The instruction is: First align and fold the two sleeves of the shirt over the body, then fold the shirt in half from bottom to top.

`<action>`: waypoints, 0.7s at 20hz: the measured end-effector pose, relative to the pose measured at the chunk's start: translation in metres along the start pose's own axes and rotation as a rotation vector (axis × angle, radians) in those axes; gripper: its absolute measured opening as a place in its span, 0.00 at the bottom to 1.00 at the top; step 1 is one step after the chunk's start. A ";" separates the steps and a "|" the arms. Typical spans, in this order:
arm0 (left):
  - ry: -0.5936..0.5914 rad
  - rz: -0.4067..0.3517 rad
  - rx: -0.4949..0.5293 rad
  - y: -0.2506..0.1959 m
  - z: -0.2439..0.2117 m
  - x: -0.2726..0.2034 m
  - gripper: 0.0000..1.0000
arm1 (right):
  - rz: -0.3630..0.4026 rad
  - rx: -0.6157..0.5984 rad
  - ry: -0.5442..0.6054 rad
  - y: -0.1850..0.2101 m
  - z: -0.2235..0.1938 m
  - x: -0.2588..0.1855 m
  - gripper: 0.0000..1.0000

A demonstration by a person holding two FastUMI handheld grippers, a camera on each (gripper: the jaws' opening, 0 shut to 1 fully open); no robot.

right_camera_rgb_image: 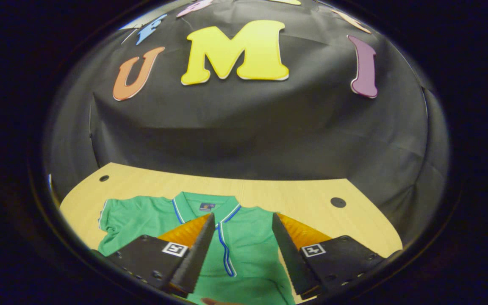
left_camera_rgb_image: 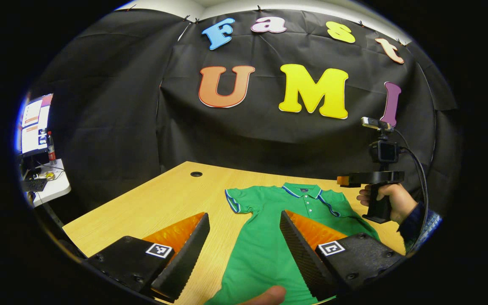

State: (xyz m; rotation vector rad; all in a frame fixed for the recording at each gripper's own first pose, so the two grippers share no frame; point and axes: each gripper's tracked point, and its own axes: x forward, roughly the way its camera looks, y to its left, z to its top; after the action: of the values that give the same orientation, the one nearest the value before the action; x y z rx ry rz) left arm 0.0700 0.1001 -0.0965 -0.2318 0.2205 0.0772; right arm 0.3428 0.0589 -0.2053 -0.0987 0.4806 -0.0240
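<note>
The left gripper (left_camera_rgb_image: pixel 244 237) has two wedge-shaped fingers with ridged inner faces, each on a dark block with screws and a square black-and-white marker. The right gripper (right_camera_rgb_image: pixel 240 241) is built alike. In the left gripper view it carries a small camera and a looping black cable; the hand (left_camera_rgb_image: pixel 390 201) wears what seems a dark sleeve.

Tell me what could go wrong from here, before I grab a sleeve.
1. Both grippers, left and right, hover open above the green shirt; closing too deep could pinch both fabric layers.
2. The right sleeve sits near the table edge and could slip off.
3. The hand holding the right gripper could collide with the left.
</note>
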 end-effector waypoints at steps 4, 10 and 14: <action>-0.017 0.008 0.015 0.001 0.004 -0.004 1.00 | 0.019 -0.017 -0.080 0.002 0.023 -0.052 0.92; -0.044 0.025 0.035 -0.007 0.011 -0.011 1.00 | 0.047 -0.050 -0.217 -0.011 0.054 -0.163 0.95; -0.026 -0.023 -0.017 -0.032 0.004 -0.008 1.00 | 0.089 -0.079 -0.281 -0.026 0.032 -0.232 0.96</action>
State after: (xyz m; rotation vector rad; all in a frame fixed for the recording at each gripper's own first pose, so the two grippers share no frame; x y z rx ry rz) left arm 0.0663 0.0701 -0.0841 -0.2505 0.1913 0.0593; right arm 0.1522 0.0471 -0.0675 -0.1555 0.2050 0.0953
